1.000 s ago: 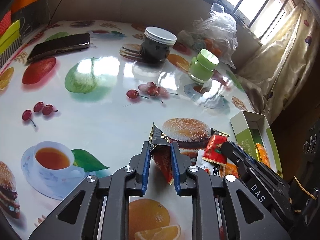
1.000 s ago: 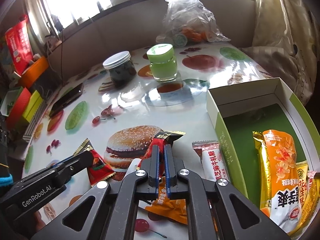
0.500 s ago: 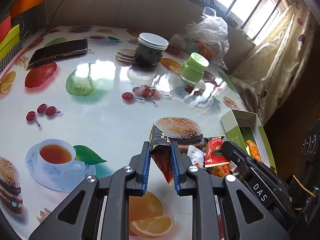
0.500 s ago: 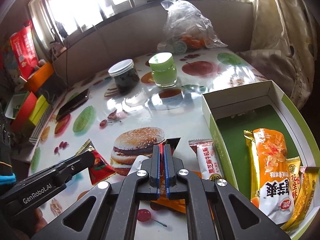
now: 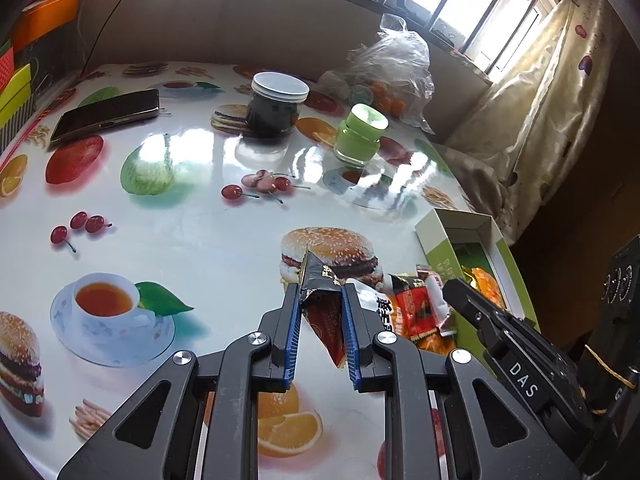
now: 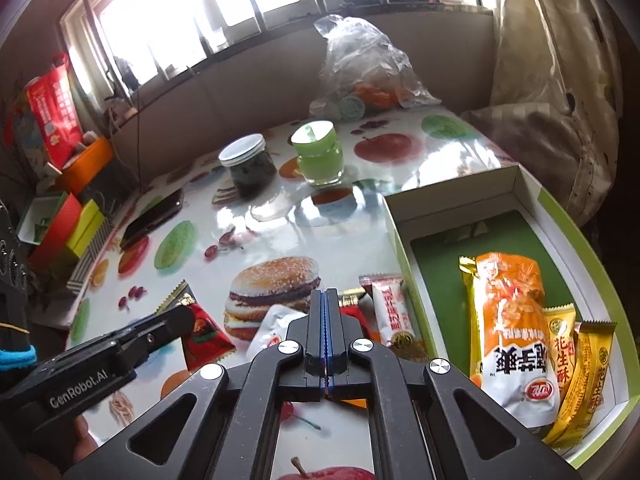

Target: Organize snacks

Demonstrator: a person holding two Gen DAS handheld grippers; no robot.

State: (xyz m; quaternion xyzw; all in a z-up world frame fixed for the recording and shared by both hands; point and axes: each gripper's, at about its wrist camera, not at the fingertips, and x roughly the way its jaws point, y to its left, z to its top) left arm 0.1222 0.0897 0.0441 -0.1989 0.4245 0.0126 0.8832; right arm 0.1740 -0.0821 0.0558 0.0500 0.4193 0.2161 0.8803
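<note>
Left wrist view: the left gripper (image 5: 320, 312) is seen clamped on a dark red snack packet (image 5: 326, 312), pinched between the blue pads with the packet's long axis running from lower centre up toward the printed burger. The packet appears lifted off the tablecloth (image 5: 192, 240).

Right wrist view: the right gripper (image 6: 325, 320) is closed with its pads pressed flat together at lower centre. Whether a packet edge is caught between them cannot be told; a red-and-gold wrapper (image 6: 352, 304) is partly hidden just behind the tips.

Just beyond, 2 loose packets lie on the cloth: a white one (image 6: 276, 330) and a pale pink one (image 6: 390, 312), the latter lengthwise beside the box wall.

The green box (image 6: 404, 248) lies to the right of both grippers, nearer the right one. 3 packets already lie at its near end; the far half is bare, so drop room is judged ample there. The near-left wall must be cleared first.

Farther up-frame stand a dark jar (image 6: 248, 168) and a green jar (image 6: 320, 152), well apart from the path.
</note>
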